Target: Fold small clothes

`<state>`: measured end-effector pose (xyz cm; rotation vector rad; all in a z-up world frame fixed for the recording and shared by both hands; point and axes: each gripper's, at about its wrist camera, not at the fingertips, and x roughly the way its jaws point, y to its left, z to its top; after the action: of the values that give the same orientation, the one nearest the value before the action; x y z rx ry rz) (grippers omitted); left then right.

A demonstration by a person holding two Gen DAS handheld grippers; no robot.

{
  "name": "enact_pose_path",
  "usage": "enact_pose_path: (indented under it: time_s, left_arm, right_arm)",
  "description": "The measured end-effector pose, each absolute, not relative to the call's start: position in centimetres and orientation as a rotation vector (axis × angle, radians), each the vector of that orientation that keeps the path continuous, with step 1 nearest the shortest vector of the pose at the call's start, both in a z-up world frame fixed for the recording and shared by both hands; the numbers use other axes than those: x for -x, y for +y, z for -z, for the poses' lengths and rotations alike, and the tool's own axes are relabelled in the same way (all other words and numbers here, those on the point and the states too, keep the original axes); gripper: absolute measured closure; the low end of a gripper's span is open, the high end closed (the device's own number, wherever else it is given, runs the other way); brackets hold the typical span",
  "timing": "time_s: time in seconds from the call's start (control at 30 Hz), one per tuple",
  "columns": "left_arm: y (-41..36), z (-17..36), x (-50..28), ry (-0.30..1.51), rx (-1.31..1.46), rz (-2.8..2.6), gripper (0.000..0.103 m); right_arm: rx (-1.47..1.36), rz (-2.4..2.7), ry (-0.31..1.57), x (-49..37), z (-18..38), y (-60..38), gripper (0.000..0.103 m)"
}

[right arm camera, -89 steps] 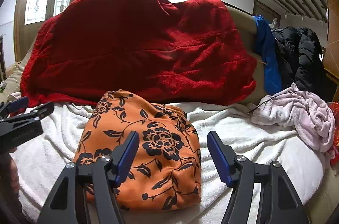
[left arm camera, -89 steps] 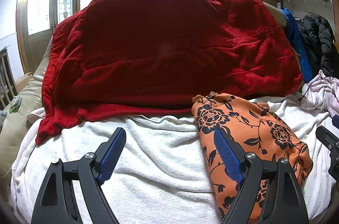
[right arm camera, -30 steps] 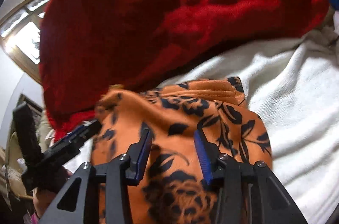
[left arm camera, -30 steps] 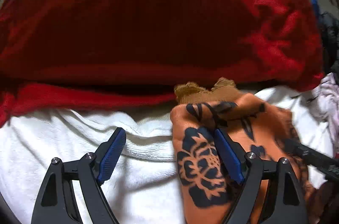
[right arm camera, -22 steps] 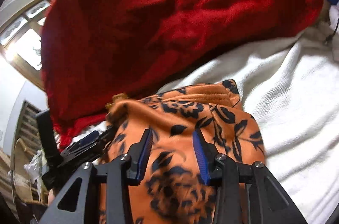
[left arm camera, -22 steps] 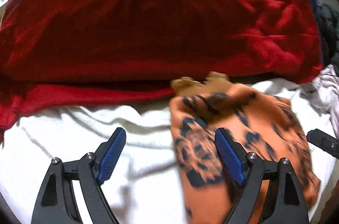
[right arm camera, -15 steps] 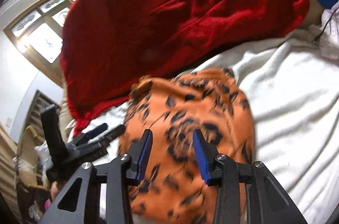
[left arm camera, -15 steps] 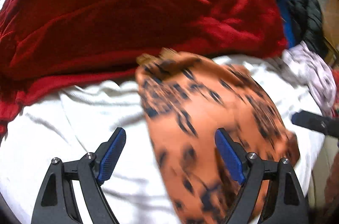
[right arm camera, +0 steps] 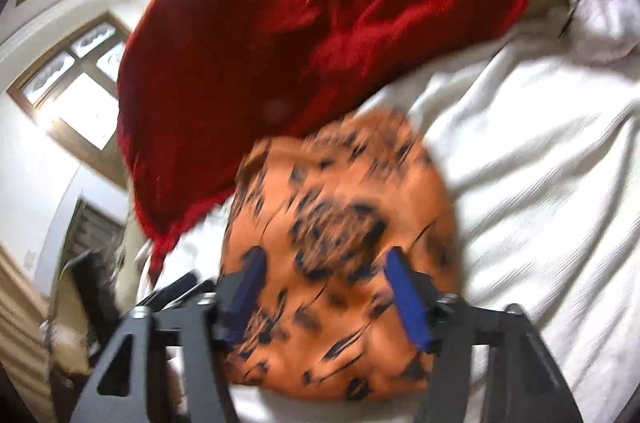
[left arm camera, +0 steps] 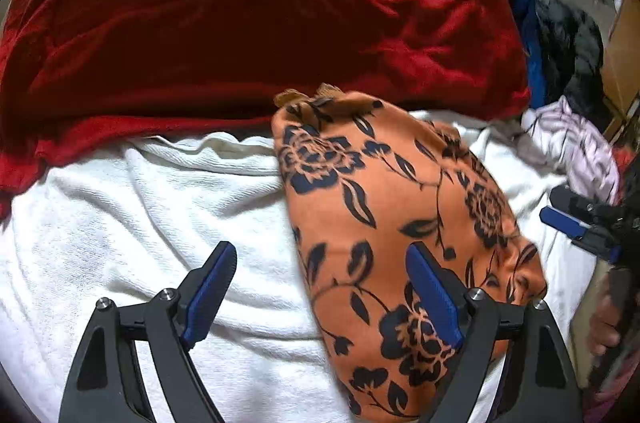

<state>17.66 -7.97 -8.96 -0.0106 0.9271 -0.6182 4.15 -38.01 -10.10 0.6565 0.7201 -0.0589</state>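
Note:
A folded orange garment with black flowers (left arm camera: 400,223) lies on the white towel (left arm camera: 160,215) that covers the sofa seat. My left gripper (left arm camera: 320,287) is open and empty above the garment's left edge; its right finger (left arm camera: 432,295) is over the cloth. My right gripper (right arm camera: 326,287) is open and empty just above the same garment (right arm camera: 344,199), which is motion-blurred in the right wrist view. The right gripper also shows at the right edge of the left wrist view (left arm camera: 576,227).
A red blanket (left arm camera: 240,23) drapes the sofa back behind the towel. A pale pink garment (left arm camera: 576,151) lies at the right, with blue (left arm camera: 528,23) and black (left arm camera: 568,43) clothes behind it. A window (right arm camera: 76,83) is at the left.
Both grippers have pulled back and up from the orange garment. The right gripper's jaws have widened. The garment lies flatter on the towel than a second ago.

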Motion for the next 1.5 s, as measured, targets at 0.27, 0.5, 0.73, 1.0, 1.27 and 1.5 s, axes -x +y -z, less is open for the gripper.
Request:
enact_pose_path:
  time_s: [0.27,0.5,0.73,1.0,1.27,1.5]
  left_arm:
    - [-7.7,11.7,-19.7,1.096,0.158,0.637,0.016]
    - [-11.8,11.3,-17.0,0.969,-0.054,0.544,0.016]
    - [-13.2,9.9,-15.4,0.822,-0.186,0.464,0.016]
    - [-12.1,9.6,-15.7,0.814,-0.173,0.451,0.016]
    - [-12.4,9.7,-15.6,0.819,-0.186,0.455,0.016]
    - [-12.5,9.7,-15.6,0.821,-0.193,0.459,0.016]
  right_arm:
    - [-0.794,0.084,0.789,-5.5,13.2,-41.5,0.033]
    - [-0.801,0.083,0.807,-5.6,14.2,-41.8,0.033]
    - [-0.639,0.068,0.735,-5.1,11.4,-38.8,0.033]
    - [-0.602,0.064,0.756,-5.7,11.4,-37.5,0.033]
    - [-0.607,0.068,0.755,-5.8,11.4,-37.5,0.033]
    - [-0.605,0.067,0.754,-5.7,11.3,-37.7,0.033]
